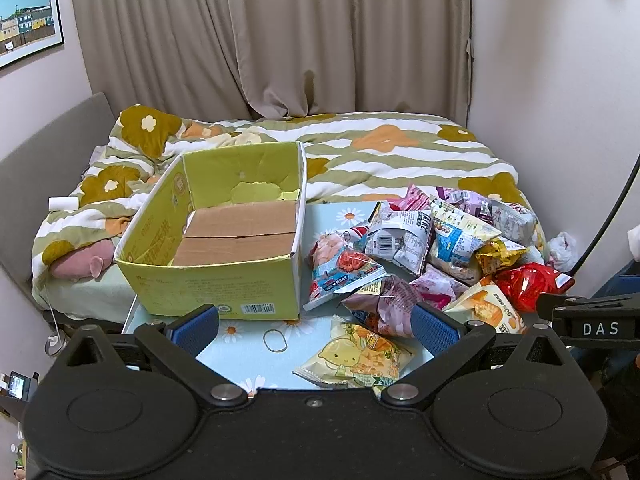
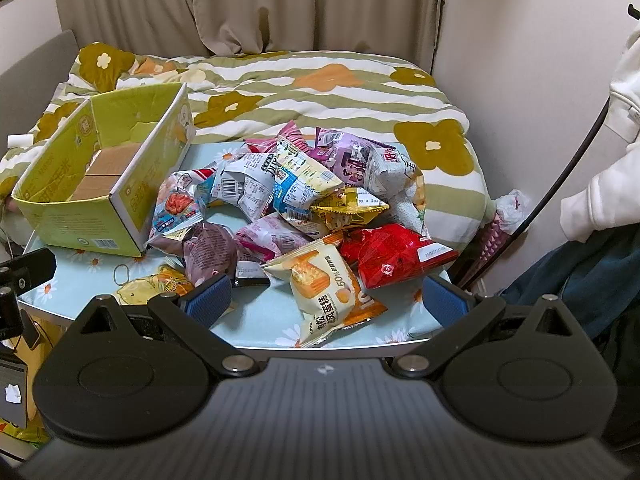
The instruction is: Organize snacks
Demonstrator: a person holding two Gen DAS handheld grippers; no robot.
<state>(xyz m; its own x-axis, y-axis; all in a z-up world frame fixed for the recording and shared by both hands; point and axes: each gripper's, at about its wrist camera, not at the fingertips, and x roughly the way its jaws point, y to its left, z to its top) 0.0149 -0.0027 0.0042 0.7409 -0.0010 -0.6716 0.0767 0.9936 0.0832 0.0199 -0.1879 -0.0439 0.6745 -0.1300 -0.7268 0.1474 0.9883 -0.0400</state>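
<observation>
- A green box (image 1: 224,240) stands open-topped on the left of a small table (image 1: 248,344) at the foot of a bed (image 1: 400,148); only its bare cardboard floor shows inside.
- The snacks (image 2: 304,200), a loose heap of packets, cover the right half of the table, just beside the box, and one blue-and-red packet (image 1: 340,268) leans near the box's right wall.
- The left gripper (image 1: 316,330) hangs over the near table edge with its jaws spread wide and nothing between them; a yellow packet (image 1: 356,360) lies flat on the table below the gap.
- A rubber band (image 1: 275,340) rests on the cloth in front of the box, apart from the packets.
- The right gripper (image 2: 326,300) is likewise wide open and empty, poised above the near side of the heap; an orange cake packet (image 2: 324,292) lies beneath the gap, with a red packet (image 2: 396,256) just beyond it to the right.
- A purple packet (image 2: 208,252) sits near the right gripper's left finger, not touching it as far as can be seen.
- A white sleeve (image 2: 600,192) shows at the right edge.
- Beige curtains (image 1: 320,32) close off the wall behind the bed.
</observation>
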